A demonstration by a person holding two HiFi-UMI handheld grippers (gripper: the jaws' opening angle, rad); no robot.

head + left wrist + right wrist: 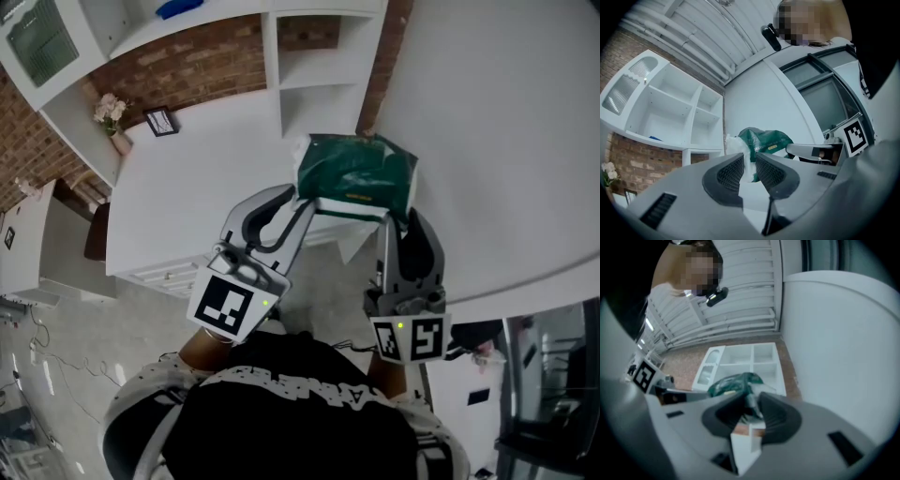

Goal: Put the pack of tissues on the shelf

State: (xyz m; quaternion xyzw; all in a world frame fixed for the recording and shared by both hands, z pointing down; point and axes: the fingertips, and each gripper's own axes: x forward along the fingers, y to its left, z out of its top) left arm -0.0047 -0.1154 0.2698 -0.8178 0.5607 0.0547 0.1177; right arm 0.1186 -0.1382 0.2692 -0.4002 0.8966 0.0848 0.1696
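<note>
Person's dark top (pixel 300 422) fills the bottom of the head view, nearest the lens. Beyond it, two hand-held grippers reach forward side by side. Left hand-held gripper (pixel 302 202) (pixel 749 165): jaws pinched on the pale, crimped end of the pack (pixel 356 172) (pixel 765 139) (pixel 732 383), with wrapper film squeezed between the ribbed pads. Right hand-held gripper (pixel 398 217) (pixel 751 405): jaws clamped on the pack's opposite end, with a fold of wrapper caught between them. The pack is green and soft, carried between the two grippers. In the head view it shows over the right end of the white bench (pixel 187 187), just below the white shelf (pixel 319 66) (pixel 670 108) (pixel 750 357) and in none of its compartments. The shelf sits against a brick wall (pixel 187 70). A blue item (pixel 178 7) lies on an upper ledge. On the bench, well left of the pack, are flowers (pixel 111 114) and beside them a small frame (pixel 161 121).
</note>
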